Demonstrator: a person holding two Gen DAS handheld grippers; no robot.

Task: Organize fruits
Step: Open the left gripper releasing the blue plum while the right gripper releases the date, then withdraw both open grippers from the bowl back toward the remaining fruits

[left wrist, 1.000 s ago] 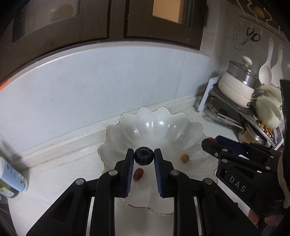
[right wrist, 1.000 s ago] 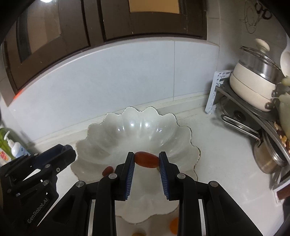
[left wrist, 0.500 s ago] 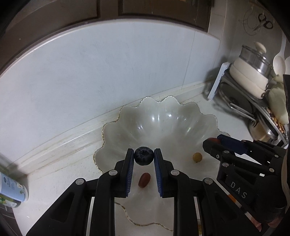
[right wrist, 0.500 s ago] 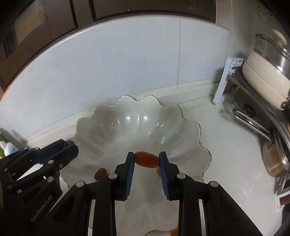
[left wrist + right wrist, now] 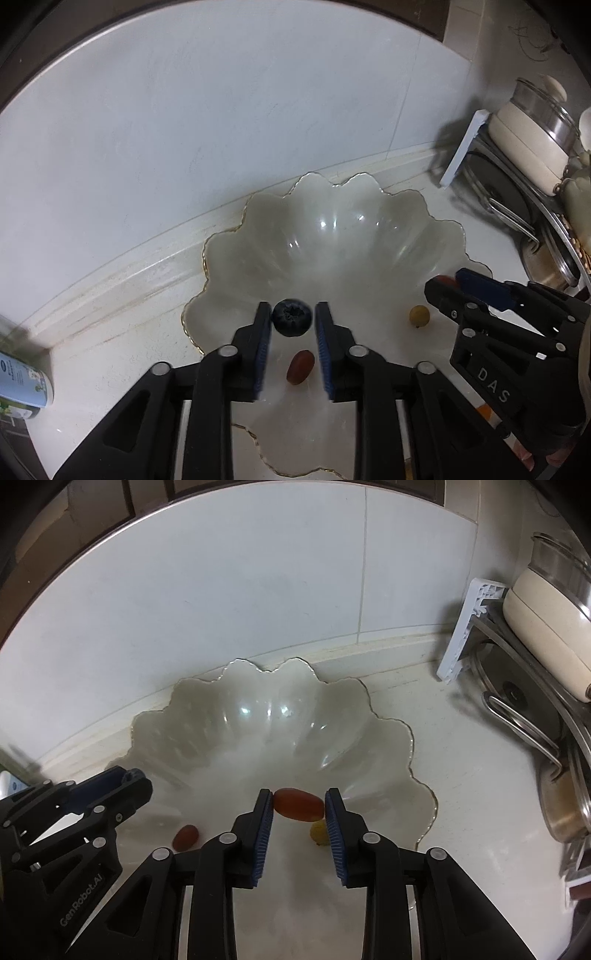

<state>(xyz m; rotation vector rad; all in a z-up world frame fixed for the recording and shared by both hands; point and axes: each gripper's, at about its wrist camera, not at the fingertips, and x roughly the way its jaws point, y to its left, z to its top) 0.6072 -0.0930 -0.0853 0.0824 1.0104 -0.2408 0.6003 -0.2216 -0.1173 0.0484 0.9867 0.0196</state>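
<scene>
A white scalloped bowl [image 5: 332,236] [image 5: 258,709] stands on the pale counter against the wall. Inside it lie a small red fruit [image 5: 300,366] [image 5: 185,837] and a small yellow one [image 5: 419,316] [image 5: 319,832]. My left gripper [image 5: 293,321] hangs over the bowl's near side with its jaws opening. A blueberry [image 5: 291,322] sits between them, and a thin gap shows at the right pad. My right gripper [image 5: 298,805] is also over the bowl, jaws starting to open. A red grape tomato [image 5: 298,804] is still touching both pads.
A metal rack with a cream pot and glass lid [image 5: 532,140] [image 5: 546,602] and pans fills the right side. A white-and-blue bottle [image 5: 18,384] stands at the far left. The tiled wall rises right behind the bowl.
Both grippers have come forward and down over the bowl and tilted further downward. The left jaws have parted a little from the blueberry. The tomato stays between the right pads.
</scene>
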